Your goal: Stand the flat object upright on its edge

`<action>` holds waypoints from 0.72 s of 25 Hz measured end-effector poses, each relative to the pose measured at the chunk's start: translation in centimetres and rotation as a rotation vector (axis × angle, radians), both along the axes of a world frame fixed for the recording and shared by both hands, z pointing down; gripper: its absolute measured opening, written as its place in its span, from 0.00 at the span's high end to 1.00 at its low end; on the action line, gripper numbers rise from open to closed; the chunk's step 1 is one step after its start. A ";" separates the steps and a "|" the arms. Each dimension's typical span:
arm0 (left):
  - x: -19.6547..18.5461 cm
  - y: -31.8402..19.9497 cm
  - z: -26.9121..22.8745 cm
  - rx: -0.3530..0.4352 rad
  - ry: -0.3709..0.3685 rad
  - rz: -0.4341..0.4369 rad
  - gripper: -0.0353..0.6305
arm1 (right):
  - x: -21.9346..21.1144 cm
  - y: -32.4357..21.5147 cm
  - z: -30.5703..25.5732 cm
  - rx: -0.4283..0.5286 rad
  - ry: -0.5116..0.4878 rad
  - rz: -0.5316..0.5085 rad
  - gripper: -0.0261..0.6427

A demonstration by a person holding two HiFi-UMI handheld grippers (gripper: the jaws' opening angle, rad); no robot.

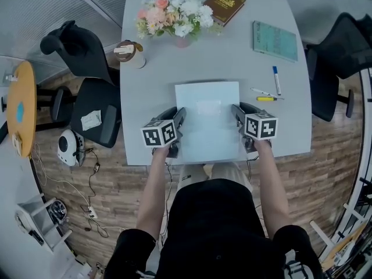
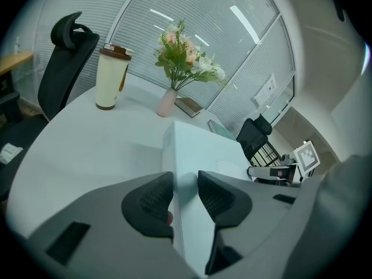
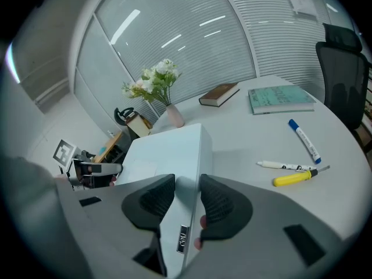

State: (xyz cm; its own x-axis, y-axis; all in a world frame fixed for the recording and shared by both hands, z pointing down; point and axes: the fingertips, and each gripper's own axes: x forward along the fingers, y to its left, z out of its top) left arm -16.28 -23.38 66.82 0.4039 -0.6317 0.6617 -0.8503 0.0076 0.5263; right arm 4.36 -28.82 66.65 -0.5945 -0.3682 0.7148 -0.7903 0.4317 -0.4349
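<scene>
Flat slab (image 1: 207, 118): it's a thin pale panel at the near middle of the surface (image 1: 232, 57). It is carried between the left tool (image 2: 186, 183) and the right tool (image 3: 187, 189), with its far end toward the flowers (image 1: 174, 13).
Slip risk: you hold only narrow strips of its side edges. If either pinch is light as you tilt it, the slab can swivel in the pads or drop flat.
Twist risk: raising one side faster than the other would skew it.
Topple risk: it is thin, so on its edge it may fall over if you let go before it balances.
Left tool: pinches the slab's left edge, one pad on each face.
Right tool: pinches the right edge the same way.
Yellow marker (image 1: 266, 99): lies near the slab's right side, not touching it.
</scene>
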 end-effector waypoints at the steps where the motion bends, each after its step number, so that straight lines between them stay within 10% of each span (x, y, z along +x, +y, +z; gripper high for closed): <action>1: 0.1 0.1 -0.3 0.005 -0.002 0.004 0.73 | 0.1 0.1 -0.4 0.008 0.000 0.000 0.72; 18: 1.4 0.7 -6.3 0.126 -0.043 0.111 0.73 | 1.9 2.2 -6.8 0.134 -0.071 0.038 0.76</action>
